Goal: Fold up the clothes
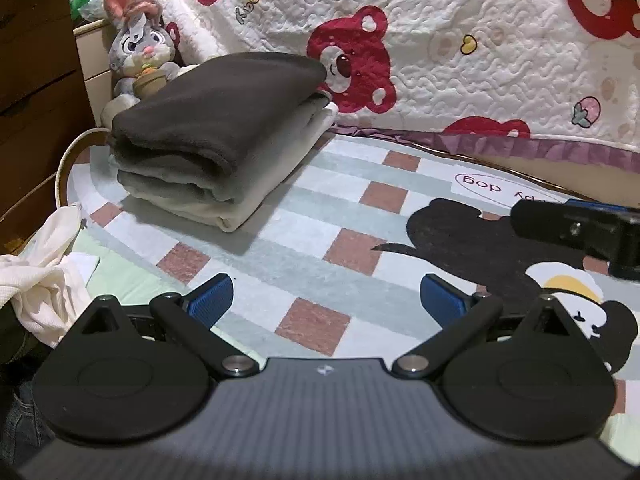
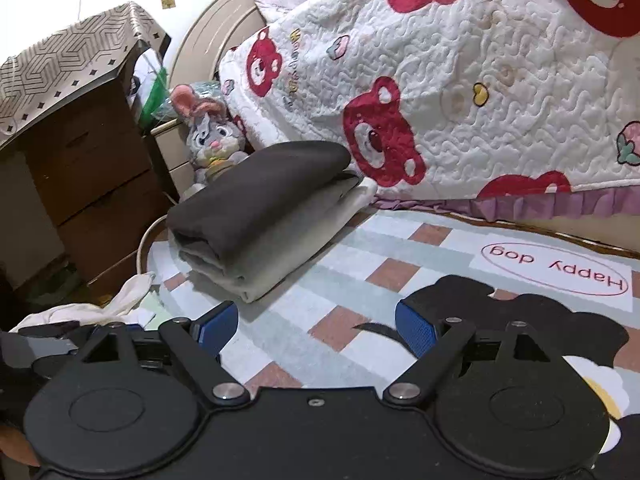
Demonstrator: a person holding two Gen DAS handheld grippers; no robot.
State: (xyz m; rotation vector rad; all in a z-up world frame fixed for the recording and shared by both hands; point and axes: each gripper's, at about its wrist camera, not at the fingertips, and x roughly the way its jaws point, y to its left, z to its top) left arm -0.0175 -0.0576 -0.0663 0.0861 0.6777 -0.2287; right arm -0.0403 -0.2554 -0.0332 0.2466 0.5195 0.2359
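A stack of folded clothes [image 1: 216, 128], dark brown on top, grey and cream below, lies on the checked mat [image 1: 320, 208]; it also shows in the right wrist view [image 2: 260, 216]. A crumpled cream garment [image 1: 44, 272] lies at the mat's left edge, also in the right wrist view [image 2: 100, 308]. My left gripper [image 1: 326, 300] is open and empty above the mat, in front of the stack. My right gripper [image 2: 316, 328] is open and empty over the mat; it also shows at the right edge of the left wrist view [image 1: 580, 232].
A quilted white blanket with red bears [image 1: 460, 40] hangs behind the mat. A grey plush rabbit [image 1: 140, 48] sits behind the stack. A brown drawer cabinet [image 2: 80, 168] stands at the left. The mat shows a black cartoon dog [image 1: 500, 248].
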